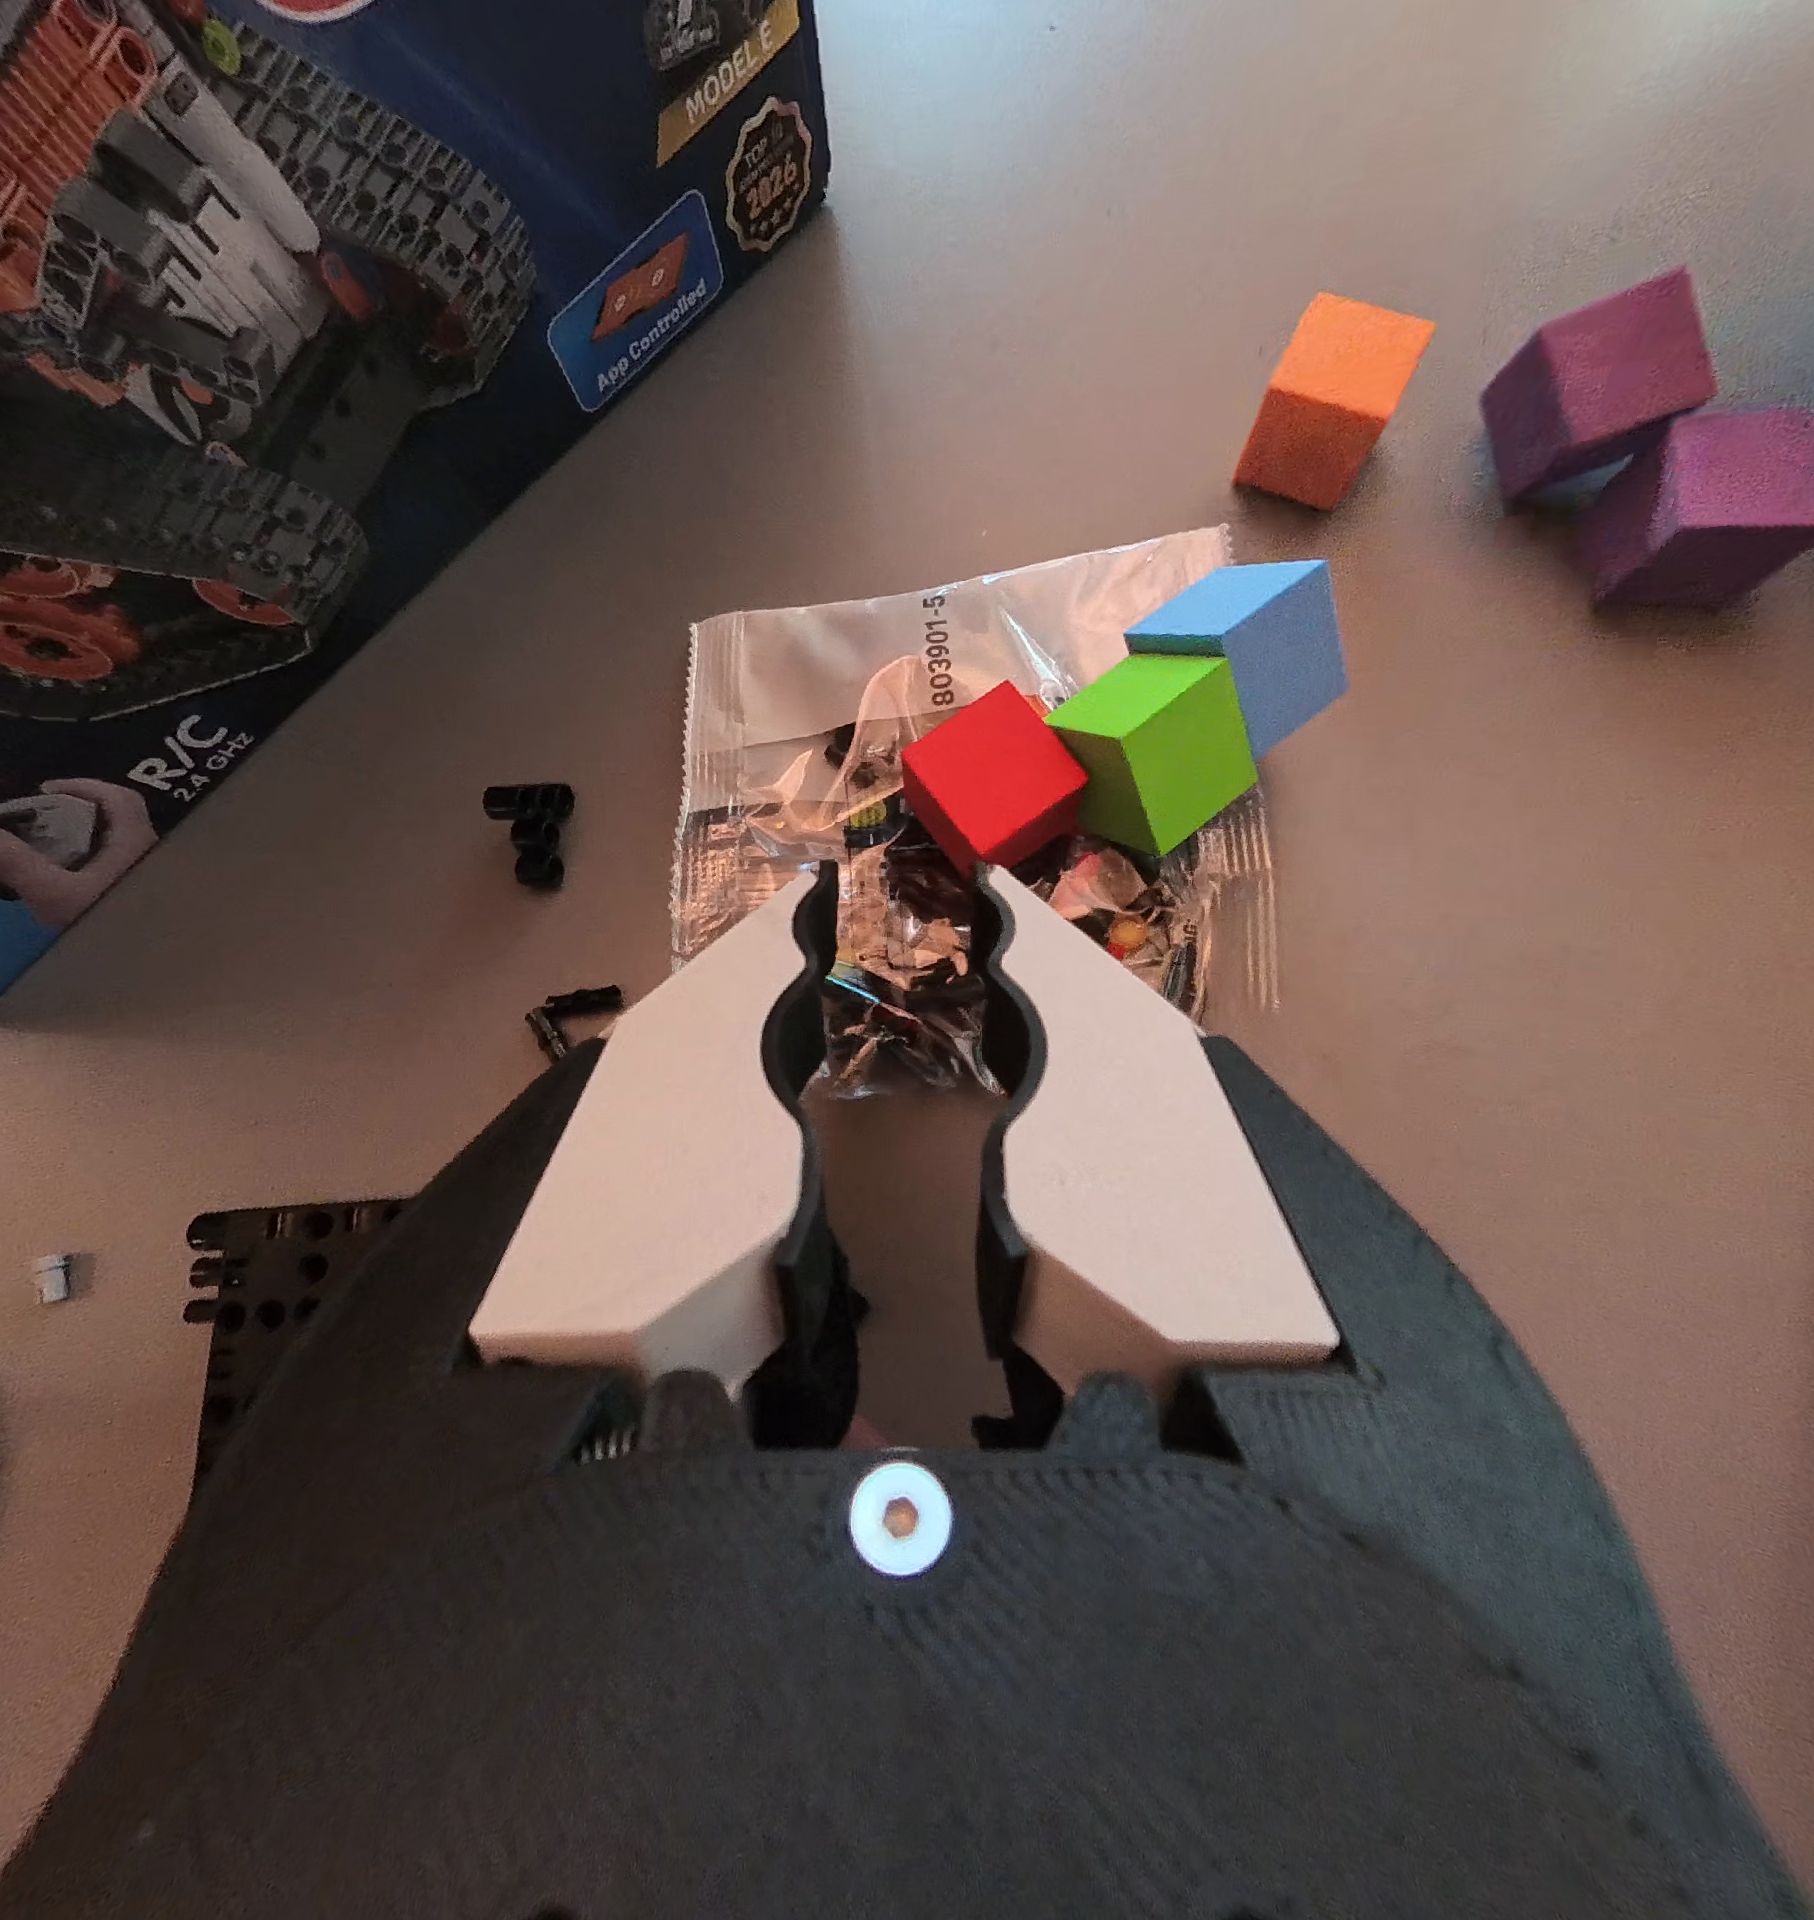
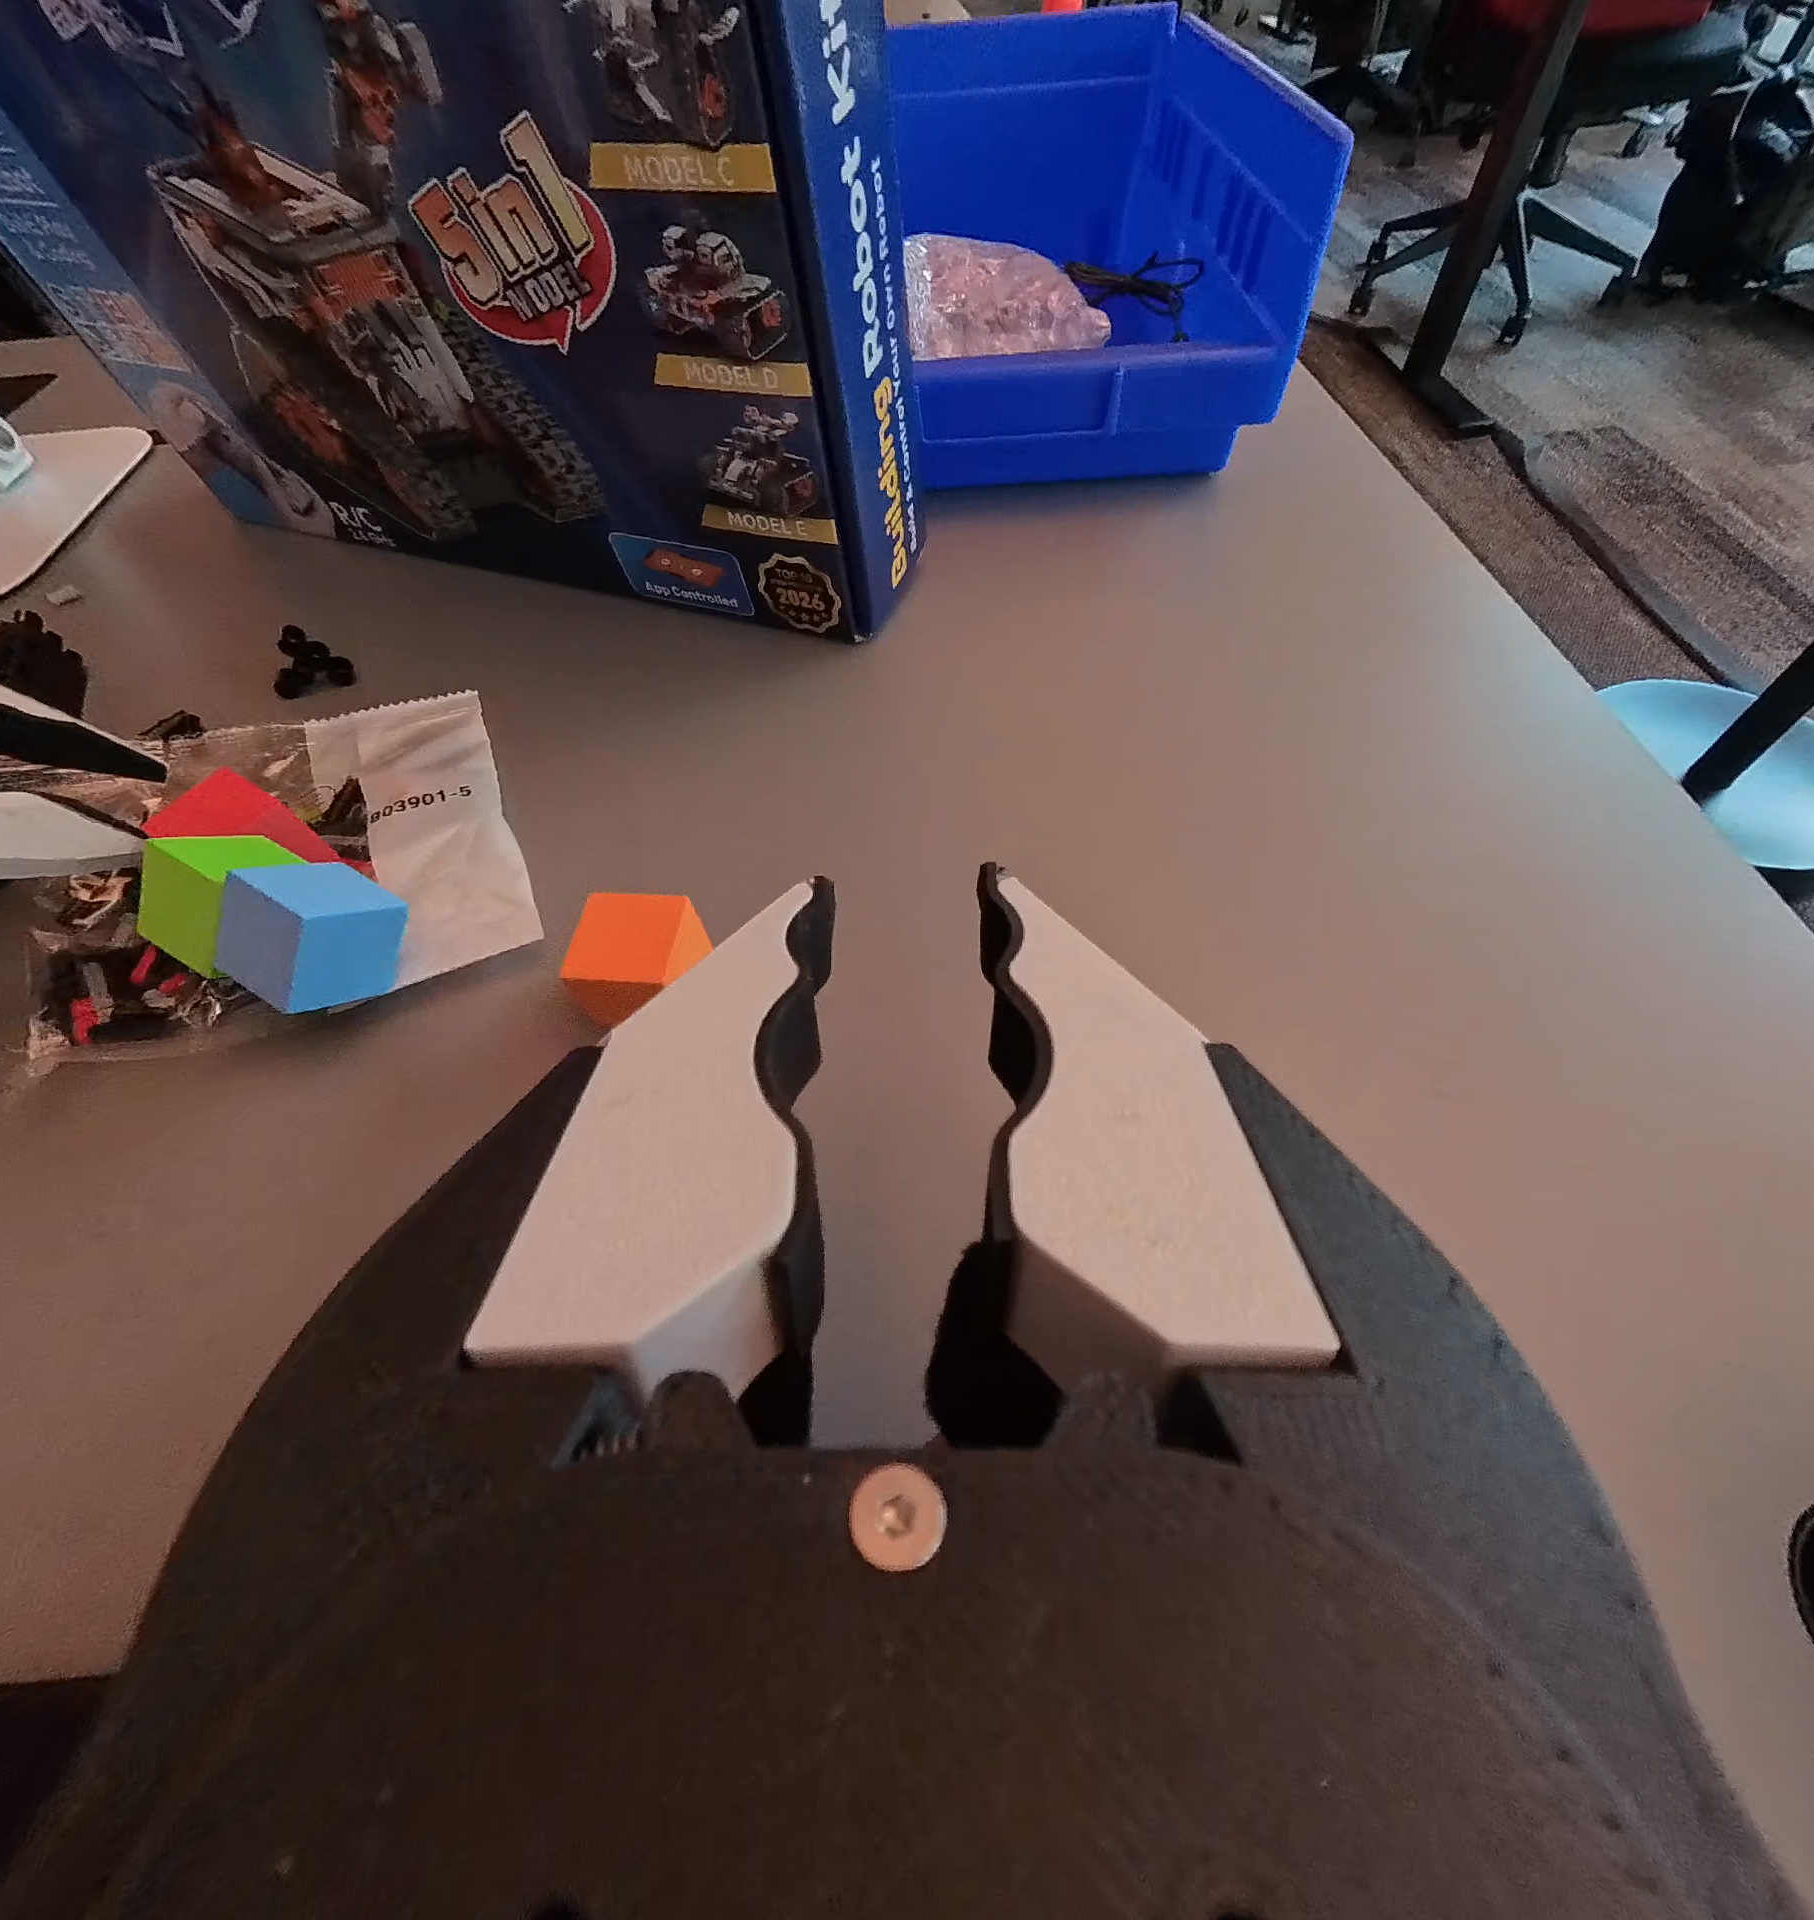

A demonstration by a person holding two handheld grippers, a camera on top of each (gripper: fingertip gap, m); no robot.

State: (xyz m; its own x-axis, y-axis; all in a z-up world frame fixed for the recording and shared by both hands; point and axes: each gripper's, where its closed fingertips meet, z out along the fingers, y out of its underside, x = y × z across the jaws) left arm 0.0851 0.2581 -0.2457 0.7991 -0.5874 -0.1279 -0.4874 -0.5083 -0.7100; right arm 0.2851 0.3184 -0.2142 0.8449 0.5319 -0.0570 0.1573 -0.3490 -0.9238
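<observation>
My left gripper (image 1: 905,883) is open above a clear plastic bag of small parts (image 1: 778,707), its right tip just short of a red cube (image 1: 991,777). A green cube (image 1: 1157,764) and a light blue cube (image 1: 1277,649) lie on the bag beside the red one. In the right wrist view my right gripper (image 2: 903,883) is open and empty above bare table, with an orange cube (image 2: 628,951) just left of its left finger. The left gripper's fingers (image 2: 41,748) show at the far left, next to the red cube (image 2: 228,805), green cube (image 2: 181,899) and blue cube (image 2: 311,935) on the bag (image 2: 435,831).
A large dark blue toy box (image 1: 259,364) (image 2: 487,291) stands at the back left. A blue bin (image 2: 1100,239) holding a plastic bag stands behind it. An orange cube (image 1: 1329,400) and two purple cubes (image 1: 1651,436) lie to the right. Black parts (image 1: 531,831) lie loose. The table edge (image 2: 1609,665) runs along the right. The tips of one gripper are about 20 centimetres away from the tips of the other. The left gripper is farther from the orange cube (image 2: 628,951), some 15 centimetres, than the right, some 6 centimetres. Seen from the left wrist view (image 1: 1367,361) as well.
</observation>
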